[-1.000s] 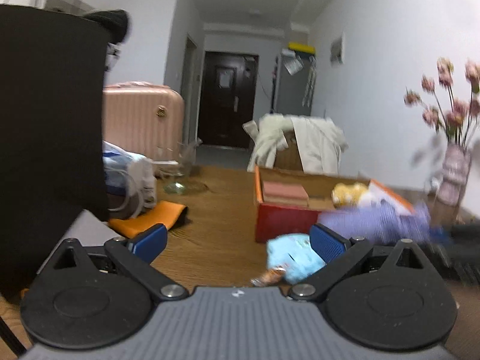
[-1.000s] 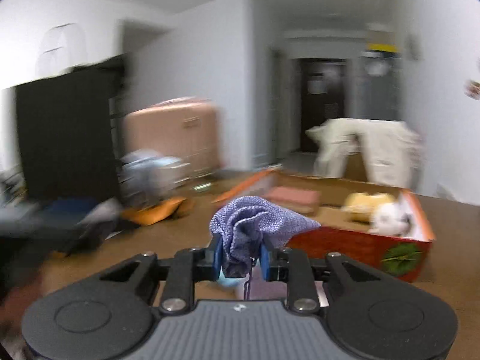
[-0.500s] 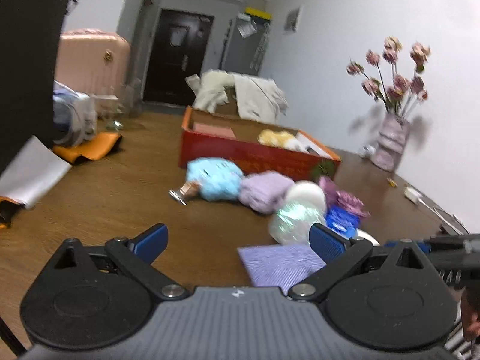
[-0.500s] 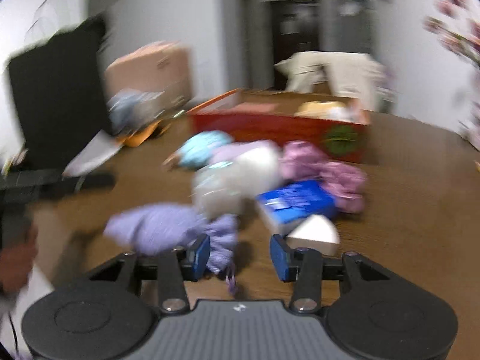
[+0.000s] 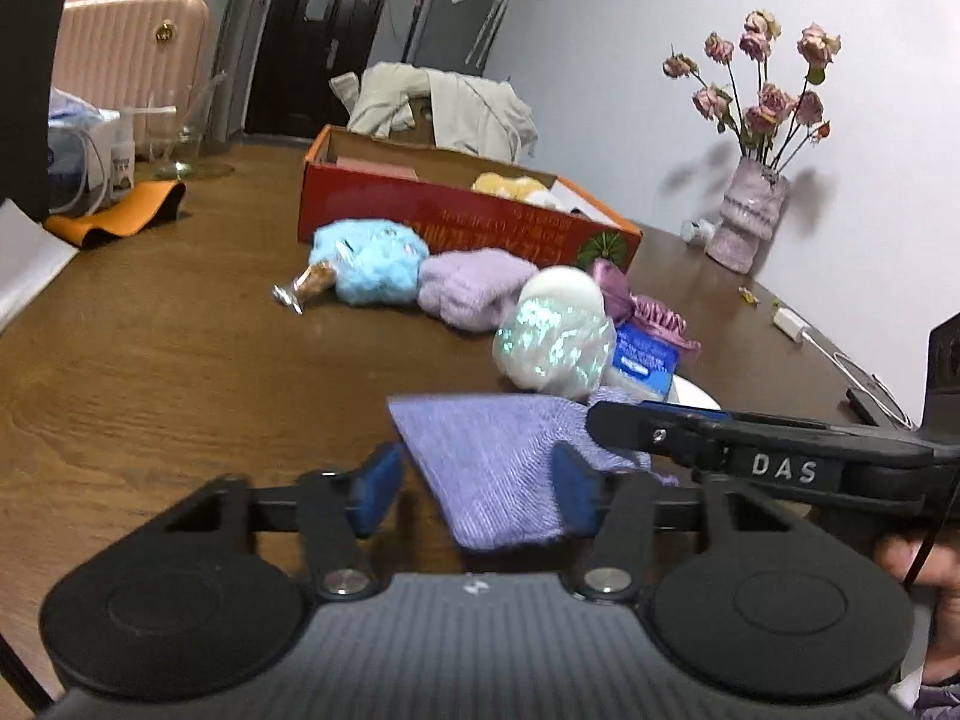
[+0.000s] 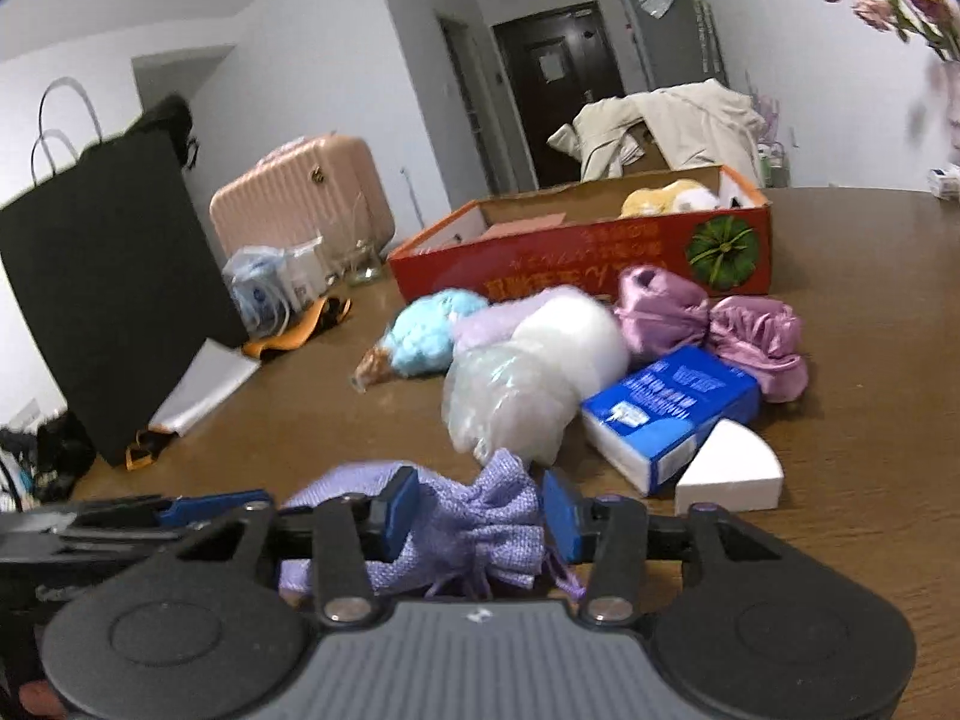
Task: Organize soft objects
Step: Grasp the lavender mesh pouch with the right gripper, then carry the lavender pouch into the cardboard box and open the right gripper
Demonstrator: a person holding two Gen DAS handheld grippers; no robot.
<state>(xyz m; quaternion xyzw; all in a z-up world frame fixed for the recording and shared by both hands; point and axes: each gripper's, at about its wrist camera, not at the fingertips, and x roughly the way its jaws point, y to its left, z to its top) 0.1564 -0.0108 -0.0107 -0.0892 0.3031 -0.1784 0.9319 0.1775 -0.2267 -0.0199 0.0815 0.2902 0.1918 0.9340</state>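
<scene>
Pink suitcase (image 6: 303, 195) behind black bag (image 6: 114, 294); flower vase (image 5: 747, 222) at table (image 5: 180, 372) edge.

Colour survey: pouch (image 5: 492, 468), lilac weave with fine ribbing; fingers (image 5: 375, 486), blue pads on black arms. Worktop (image 5: 150, 354), dark brown wood grain. Box (image 5: 456, 222), red with faint lettering and a green round emblem. Fluffy toy (image 5: 372, 261), pale blue; knitted bundle (image 5: 474, 285), mauve; satin pieces (image 6: 714, 324), pink-purple; carton (image 6: 669, 405), blue and white. Suitcase (image 6: 300, 198), ribbed pink. Vase (image 5: 747, 219), mottled pink
</scene>
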